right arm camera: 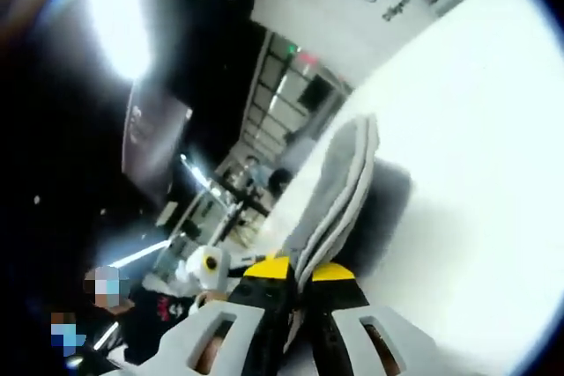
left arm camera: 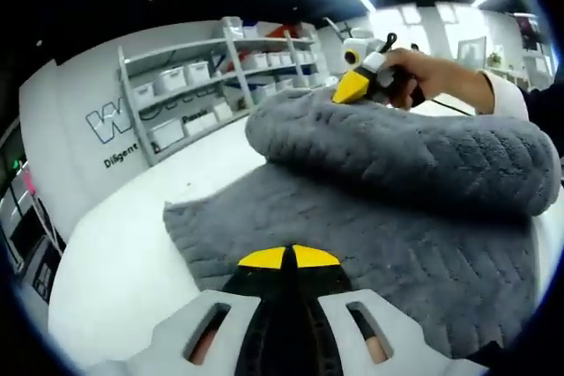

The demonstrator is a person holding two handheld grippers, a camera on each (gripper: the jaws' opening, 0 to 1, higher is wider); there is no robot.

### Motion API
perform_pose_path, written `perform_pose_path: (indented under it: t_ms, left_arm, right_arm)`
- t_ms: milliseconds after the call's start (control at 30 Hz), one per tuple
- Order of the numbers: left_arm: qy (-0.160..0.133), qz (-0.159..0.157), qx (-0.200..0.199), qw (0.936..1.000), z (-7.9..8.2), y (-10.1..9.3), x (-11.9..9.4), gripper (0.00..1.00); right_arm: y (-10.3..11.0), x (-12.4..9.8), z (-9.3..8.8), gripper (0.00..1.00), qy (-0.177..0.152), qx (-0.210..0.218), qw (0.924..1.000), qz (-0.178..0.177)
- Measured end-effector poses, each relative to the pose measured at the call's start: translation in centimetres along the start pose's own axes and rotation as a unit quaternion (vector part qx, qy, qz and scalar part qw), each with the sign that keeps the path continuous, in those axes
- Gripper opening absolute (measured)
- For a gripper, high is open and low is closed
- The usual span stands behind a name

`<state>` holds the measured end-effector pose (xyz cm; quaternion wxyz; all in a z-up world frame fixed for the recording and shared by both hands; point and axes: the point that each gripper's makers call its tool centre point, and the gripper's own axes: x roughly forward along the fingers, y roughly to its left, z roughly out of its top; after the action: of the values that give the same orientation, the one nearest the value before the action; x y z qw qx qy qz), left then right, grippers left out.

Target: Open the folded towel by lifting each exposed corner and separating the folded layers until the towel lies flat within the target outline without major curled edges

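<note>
Right gripper view shows our right tongs (right arm camera: 295,272) pinching the soft, floppy grey plush towel's (left arm camera: 388,217) edge on the white worktop (left arm camera: 115,253), while our left tongs (left arm camera: 289,257) sit closed, empty.

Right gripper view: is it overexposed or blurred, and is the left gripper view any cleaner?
Right gripper view: the white table is blown out, a ceiling light flares at upper left, and the grey towel edge looks soft. Left gripper view: evenly lit, the towel's weave is sharp, fisheye bends the shelving.
</note>
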<state>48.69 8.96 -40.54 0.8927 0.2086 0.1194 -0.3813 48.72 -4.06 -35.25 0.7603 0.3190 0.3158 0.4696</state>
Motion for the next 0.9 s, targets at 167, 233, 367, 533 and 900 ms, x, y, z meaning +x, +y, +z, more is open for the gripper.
perform_pose_path:
  t_ms: [167, 233, 367, 533, 900]
  left_arm:
    - [-0.002, 0.001, -0.001, 1.0000, 0.2, -0.3, 0.3, 0.01]
    - [-0.003, 0.001, 0.002, 1.0000, 0.3, -0.4, 0.4, 0.01]
    - [-0.004, 0.002, 0.004, 1.0000, 0.4, -0.6, 0.5, 0.01]
    - [-0.006, 0.003, 0.003, 1.0000, 0.5, -0.7, 0.7, 0.01]
    - [-0.011, 0.006, 0.007, 0.9999, 0.9, -1.2, 1.2, 0.01]
  right_arm:
    - [-0.9, -0.5, 0.0, 0.00, 0.008, -0.005, 0.9998, -0.015]
    - [-1.2, -0.8, 0.1, 0.00, 0.008, -0.007, 0.9998, -0.019]
    - [-1.7, -1.2, 0.3, 0.00, 0.015, -0.016, 0.9993, -0.029]
    - [-2.5, -1.8, 0.3, 0.00, 0.025, -0.028, 0.9984, -0.043]
    - [-4.1, -3.1, 0.7, 0.00, 0.033, -0.057, 0.9949, -0.077]
